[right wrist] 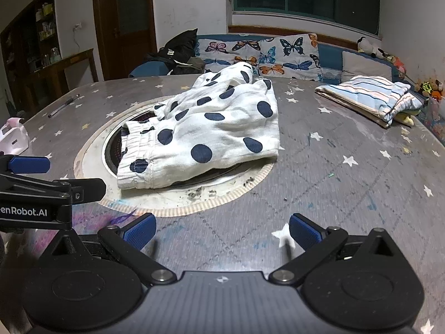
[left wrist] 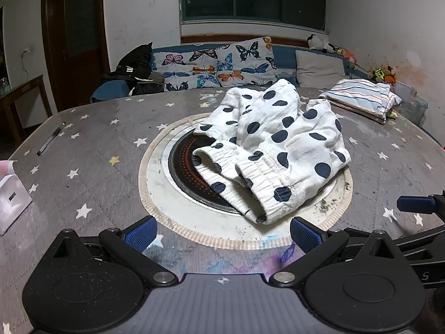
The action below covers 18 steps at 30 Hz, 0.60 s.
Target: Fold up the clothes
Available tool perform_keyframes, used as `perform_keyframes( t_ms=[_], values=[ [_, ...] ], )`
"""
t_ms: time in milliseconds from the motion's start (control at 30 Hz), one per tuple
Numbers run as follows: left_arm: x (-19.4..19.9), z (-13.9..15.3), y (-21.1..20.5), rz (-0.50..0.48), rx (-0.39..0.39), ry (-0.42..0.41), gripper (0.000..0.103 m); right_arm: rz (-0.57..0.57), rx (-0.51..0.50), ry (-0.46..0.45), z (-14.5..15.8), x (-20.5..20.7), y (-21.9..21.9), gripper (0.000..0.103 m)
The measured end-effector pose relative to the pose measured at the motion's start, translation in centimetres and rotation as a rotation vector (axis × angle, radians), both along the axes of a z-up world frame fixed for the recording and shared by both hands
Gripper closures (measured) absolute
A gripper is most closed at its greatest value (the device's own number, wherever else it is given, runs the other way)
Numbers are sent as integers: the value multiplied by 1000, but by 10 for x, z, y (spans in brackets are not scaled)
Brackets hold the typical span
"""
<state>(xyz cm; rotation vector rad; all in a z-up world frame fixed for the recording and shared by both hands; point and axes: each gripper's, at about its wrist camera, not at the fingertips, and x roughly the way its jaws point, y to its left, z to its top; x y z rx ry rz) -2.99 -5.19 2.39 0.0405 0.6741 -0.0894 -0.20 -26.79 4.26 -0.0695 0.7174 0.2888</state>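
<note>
White trousers with dark blue dots (left wrist: 274, 144) lie crumpled over the round burner inset (left wrist: 178, 164) in the middle of the grey star-patterned table (left wrist: 91, 150); their elastic cuffs point toward me. They also show in the right wrist view (right wrist: 205, 136). My left gripper (left wrist: 222, 235) is open and empty, just short of the nearest cuff. My right gripper (right wrist: 221, 232) is open and empty, over bare table to the right of the trousers. The left gripper's side shows in the right wrist view (right wrist: 29, 164).
A folded striped cloth (left wrist: 361, 97) lies at the table's far right, also in the right wrist view (right wrist: 372, 97). A pen (left wrist: 51, 138) lies at the far left. A white box (left wrist: 11, 197) sits at the left edge. A sofa with butterfly cushions (left wrist: 217, 66) stands behind.
</note>
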Motion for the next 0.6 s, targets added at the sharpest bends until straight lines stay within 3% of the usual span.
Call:
perform_keyframes(
  t_ms=[600],
  values=[
    [49,17,19,48,12,-28,0,18,9,-4,9,35,5,5]
  ],
)
